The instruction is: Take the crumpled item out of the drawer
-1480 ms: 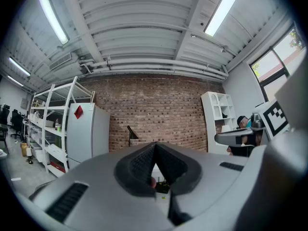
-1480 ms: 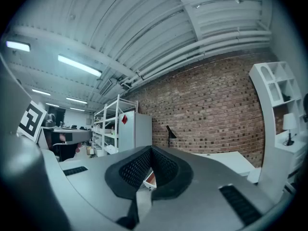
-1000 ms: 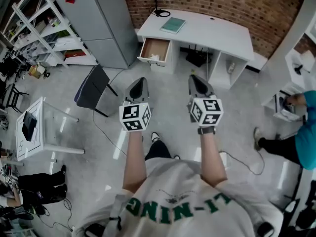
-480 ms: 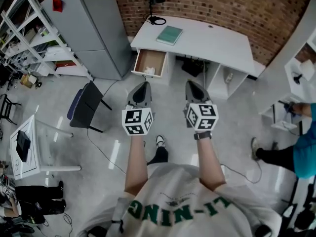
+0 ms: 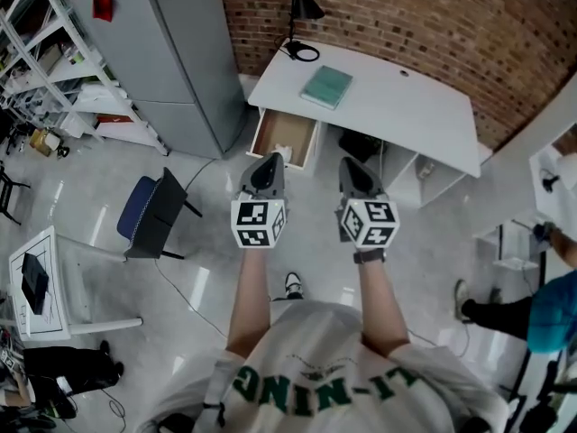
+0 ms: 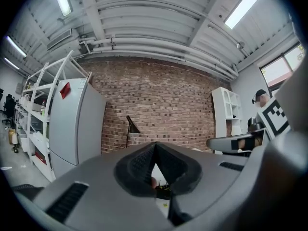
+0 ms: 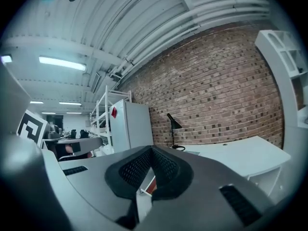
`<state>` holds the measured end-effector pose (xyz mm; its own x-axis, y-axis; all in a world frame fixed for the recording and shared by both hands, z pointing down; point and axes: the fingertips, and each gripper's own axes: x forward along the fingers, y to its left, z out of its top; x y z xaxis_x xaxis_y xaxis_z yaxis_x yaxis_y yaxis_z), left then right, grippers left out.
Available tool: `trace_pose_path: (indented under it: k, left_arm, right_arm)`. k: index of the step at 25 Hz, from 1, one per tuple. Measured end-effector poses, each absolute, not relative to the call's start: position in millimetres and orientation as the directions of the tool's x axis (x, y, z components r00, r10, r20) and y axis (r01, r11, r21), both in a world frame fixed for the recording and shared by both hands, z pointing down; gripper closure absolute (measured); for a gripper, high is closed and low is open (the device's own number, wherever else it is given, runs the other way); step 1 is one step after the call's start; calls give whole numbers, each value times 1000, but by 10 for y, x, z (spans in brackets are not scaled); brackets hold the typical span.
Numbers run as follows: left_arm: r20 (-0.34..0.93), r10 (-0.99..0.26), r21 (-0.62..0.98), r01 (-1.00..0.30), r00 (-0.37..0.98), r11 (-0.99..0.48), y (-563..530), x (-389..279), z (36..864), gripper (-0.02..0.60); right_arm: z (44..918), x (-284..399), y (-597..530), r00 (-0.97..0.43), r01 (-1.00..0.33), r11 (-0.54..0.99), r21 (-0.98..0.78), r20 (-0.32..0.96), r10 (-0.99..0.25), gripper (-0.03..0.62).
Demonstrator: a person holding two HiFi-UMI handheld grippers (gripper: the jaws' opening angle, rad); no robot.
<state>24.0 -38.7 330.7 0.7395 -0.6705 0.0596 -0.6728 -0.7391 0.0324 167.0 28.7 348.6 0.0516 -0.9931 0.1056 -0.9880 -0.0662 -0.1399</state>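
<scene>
– Fingers (image 6: 138,165) of left gripper (image 5: 271,159) pressed together, nothing between them. Same on right gripper (image 5: 350,162). Both point ahead at the surface (image 5: 397,106).
– What changed?
– Surface and open drawer (image 5: 288,133) sit nearer the grippers than a second ago, so the person is walking up. Approach only, no reach yet.
– Crumpled item (image 5: 282,151)?
– In the drawer, at its front edge. Small pale wad, too small to read any detail. Left gripper's tip sits just beside it in the head view. Can't pick it out in either gripper view.
– Next?
– My read: finish closing in, spread one pair of fingers above the drawer, then go down on the wad. Looks light and soft, so it should squash easily.
</scene>
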Motion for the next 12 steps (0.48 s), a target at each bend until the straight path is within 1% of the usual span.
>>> trace_pose_path:
  k: [12]
  left_arm:
    - [84, -690, 90, -695, 719, -713, -1437, 214, 3608, 586]
  right_arm:
    - [3685, 1610, -812, -3, -993, -15, -121, 152, -988, 597]
